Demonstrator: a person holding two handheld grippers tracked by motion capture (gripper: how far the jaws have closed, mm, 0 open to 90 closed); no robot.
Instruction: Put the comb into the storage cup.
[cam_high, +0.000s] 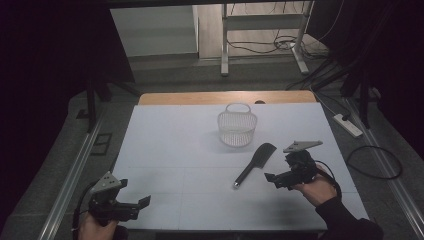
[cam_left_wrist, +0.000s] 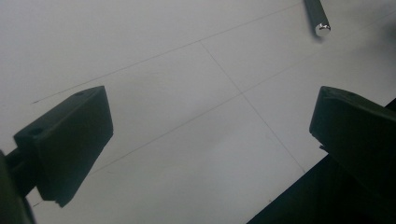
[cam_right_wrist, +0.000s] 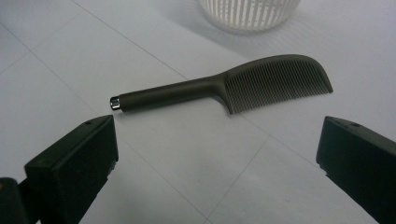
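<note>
A black comb with a long handle lies flat on the white table, its toothed head toward the white slatted basket. In the right gripper view the comb lies just beyond the open jaws of my right gripper, and the basket stands behind it. From above, my right gripper is held just right of the comb's handle end. My left gripper is open near the front left edge; its own view shows my left gripper over bare table, with the comb's handle tip far off.
The basket stands upright at the table's far centre with its handle raised. Beyond the table there is a metal frame, loose cables and a power strip on the floor. A rail runs along the left side.
</note>
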